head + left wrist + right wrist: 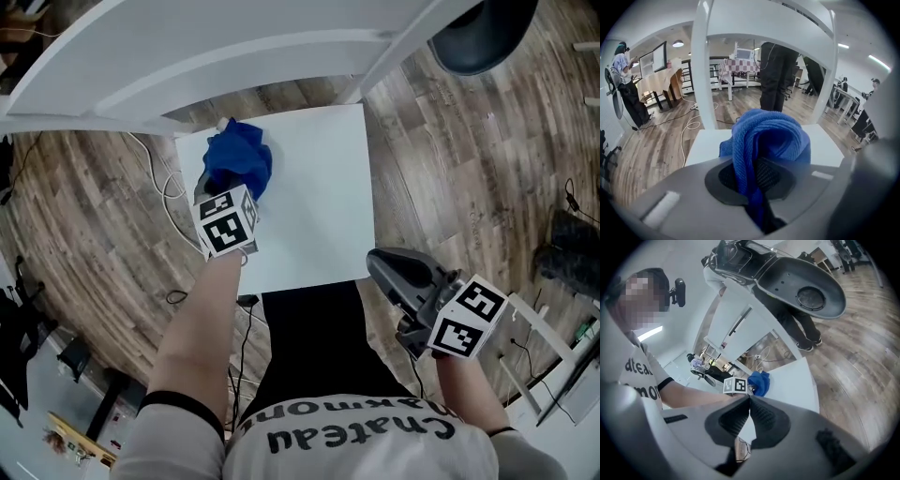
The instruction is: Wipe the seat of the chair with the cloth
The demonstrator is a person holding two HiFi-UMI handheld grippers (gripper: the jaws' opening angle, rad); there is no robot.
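The left gripper [757,178] had its fingers clenched on the soft, light blue cloth [764,136], bunched at the back-left corner of the chair seat [319,187]. The right gripper [749,401] had its fingers shut on nothing. Being floppy, the cloth would probably wipe best held by a thick fold.

The blue cloth [238,159] (a looped, towel-like weave) is bunched into a thick fold and pinched between my left fingers [684,201]. It hangs over the far left corner of the chair's seat [319,187], a flat white square, and seems to rest on it, close to the white backrest [187,56].
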